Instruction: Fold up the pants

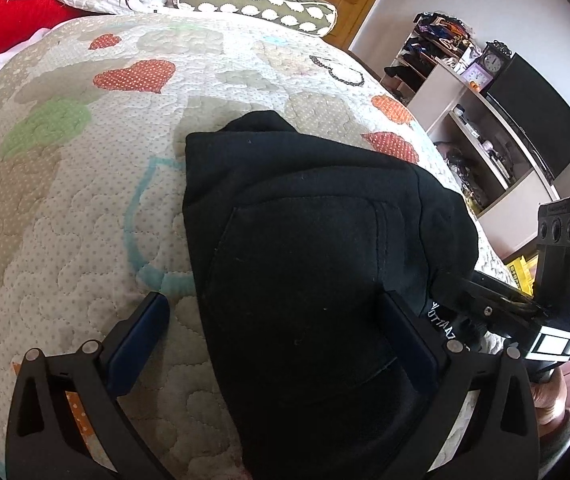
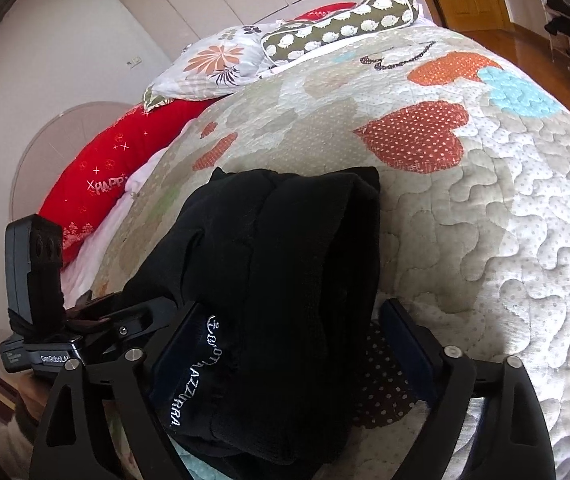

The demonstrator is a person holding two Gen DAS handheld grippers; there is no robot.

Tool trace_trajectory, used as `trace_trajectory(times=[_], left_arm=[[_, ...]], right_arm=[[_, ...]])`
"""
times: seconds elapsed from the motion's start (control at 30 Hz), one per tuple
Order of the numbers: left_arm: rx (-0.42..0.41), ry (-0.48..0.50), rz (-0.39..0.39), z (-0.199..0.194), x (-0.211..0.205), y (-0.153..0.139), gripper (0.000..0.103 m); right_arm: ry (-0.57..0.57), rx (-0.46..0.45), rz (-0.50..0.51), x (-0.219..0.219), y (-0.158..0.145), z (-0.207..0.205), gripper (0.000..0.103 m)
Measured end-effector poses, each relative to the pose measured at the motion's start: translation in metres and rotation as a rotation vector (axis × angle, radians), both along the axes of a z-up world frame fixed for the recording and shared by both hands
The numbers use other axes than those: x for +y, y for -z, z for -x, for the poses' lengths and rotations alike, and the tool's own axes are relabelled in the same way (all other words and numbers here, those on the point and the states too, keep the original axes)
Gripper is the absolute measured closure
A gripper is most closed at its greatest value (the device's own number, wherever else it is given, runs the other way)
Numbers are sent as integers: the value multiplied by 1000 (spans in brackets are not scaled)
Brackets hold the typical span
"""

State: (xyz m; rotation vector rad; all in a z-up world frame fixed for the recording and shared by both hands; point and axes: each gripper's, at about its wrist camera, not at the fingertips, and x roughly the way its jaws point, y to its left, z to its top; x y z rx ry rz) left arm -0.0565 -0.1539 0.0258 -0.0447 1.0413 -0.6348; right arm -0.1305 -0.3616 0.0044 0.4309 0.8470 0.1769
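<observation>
**Black pants lying folded on quilt, both grippers spread open over them**

The black pants (image 1: 309, 264) are lying in a compact folded bundle on the quilted bedspread (image 1: 65, 216), which is showing heart patches in red, orange, green and blue. In the left wrist view a stitched pocket seam is facing up on the top layer, and the bundle is running from the near edge of the bed toward the middle.

The left gripper (image 1: 281, 344) is standing wide open. Its left finger is resting over bare quilt just beside the fabric, and its right finger is lying against the top of the bundle; nothing is being clamped. The right gripper (image 2: 285, 360) is likewise spread wide, straddling the near end of the pants (image 2: 281, 280). White embroidered lettering on the fabric is showing beside its left finger. Whether either finger is pressing into the cloth cannot be determined, but the jaws are not closing on it.

Each device is appearing at the edge of the other's view, so the two are working close together at the same end of the bundle.

Pillows (image 1: 253, 0) and a red cushion (image 2: 125, 160) are sitting at the far end of the bed. A shelving unit (image 1: 477, 128) is standing beyond the bed's right side.
</observation>
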Motion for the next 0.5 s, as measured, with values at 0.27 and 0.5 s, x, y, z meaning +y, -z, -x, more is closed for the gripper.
trace_trajectory(times=[0.27,0.5], left_arm=[[-5,-4,-14,2,-3,1,0],[-14,-5,-20,7,-5,-2,6]], right_arm=[[5,-10,-2,-1,0,4,39],[32,-48,-35,-6,-8,13,58]])
